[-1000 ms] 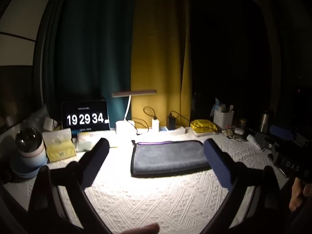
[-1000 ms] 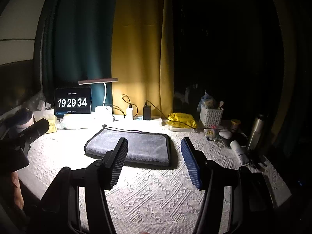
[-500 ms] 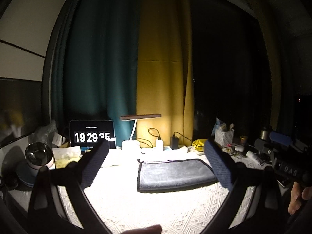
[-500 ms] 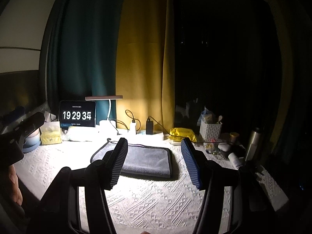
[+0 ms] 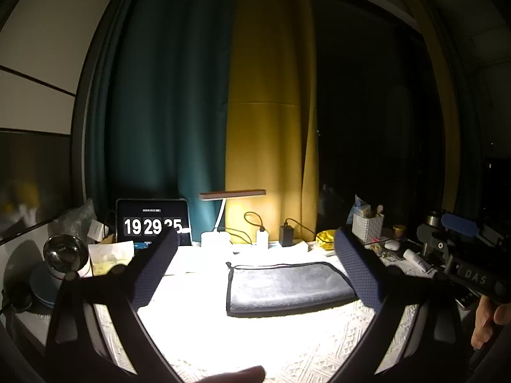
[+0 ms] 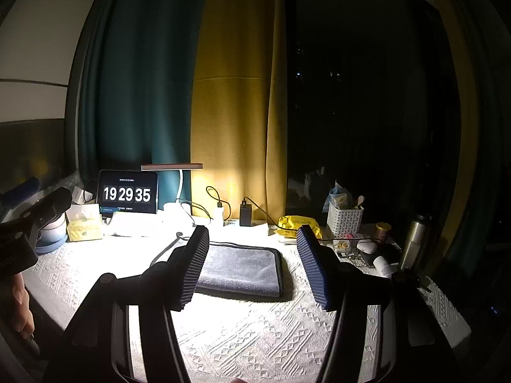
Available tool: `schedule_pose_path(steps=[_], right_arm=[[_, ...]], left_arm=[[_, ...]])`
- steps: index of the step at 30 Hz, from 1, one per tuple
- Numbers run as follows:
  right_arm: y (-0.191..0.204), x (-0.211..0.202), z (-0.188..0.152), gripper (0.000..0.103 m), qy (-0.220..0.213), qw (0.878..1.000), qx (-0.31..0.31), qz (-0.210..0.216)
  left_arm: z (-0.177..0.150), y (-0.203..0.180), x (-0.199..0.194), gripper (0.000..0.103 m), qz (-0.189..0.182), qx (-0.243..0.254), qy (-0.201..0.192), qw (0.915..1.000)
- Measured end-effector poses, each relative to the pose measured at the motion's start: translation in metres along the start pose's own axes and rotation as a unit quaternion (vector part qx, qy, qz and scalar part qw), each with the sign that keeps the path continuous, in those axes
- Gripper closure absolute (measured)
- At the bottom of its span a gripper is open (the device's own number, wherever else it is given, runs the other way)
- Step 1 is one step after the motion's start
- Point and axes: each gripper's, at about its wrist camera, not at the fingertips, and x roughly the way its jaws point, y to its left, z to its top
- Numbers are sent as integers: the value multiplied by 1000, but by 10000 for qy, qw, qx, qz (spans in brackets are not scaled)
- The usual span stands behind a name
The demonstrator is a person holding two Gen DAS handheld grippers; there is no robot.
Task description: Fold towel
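Note:
A grey towel (image 5: 287, 285) with a dark hem lies folded flat on the white patterned tablecloth (image 5: 223, 335), under the desk lamp. It also shows in the right wrist view (image 6: 239, 269). My left gripper (image 5: 255, 268) is open and empty, held above the table in front of the towel. My right gripper (image 6: 252, 266) is open and empty, also raised in front of the towel. The right gripper shows at the right edge of the left wrist view (image 5: 460, 255).
A tablet clock (image 6: 127, 195), a desk lamp (image 6: 172, 167), chargers (image 6: 246, 214), a yellow packet (image 6: 298, 225) and a white basket (image 6: 345, 220) line the back. A steel flask (image 6: 415, 242) stands right. A tissue box (image 6: 84, 225) and a mug (image 5: 65, 255) stand left.
Both grippers have risen and tilted up, so the towel sits lower in both views. The towel has not moved. Both jaws stay open.

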Motion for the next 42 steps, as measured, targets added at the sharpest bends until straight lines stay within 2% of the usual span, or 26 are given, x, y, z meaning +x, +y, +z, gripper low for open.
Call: schedule_pose_path(steps=[12, 42], right_arm=[[0, 0, -1, 43, 20, 10000, 9, 0], [1, 2, -5, 43, 94, 10000, -18, 22]], left_arm=[[-1, -5, 4, 4, -140, -18, 67, 9999], [-5, -5, 3, 4, -151, -77, 100, 9998]])
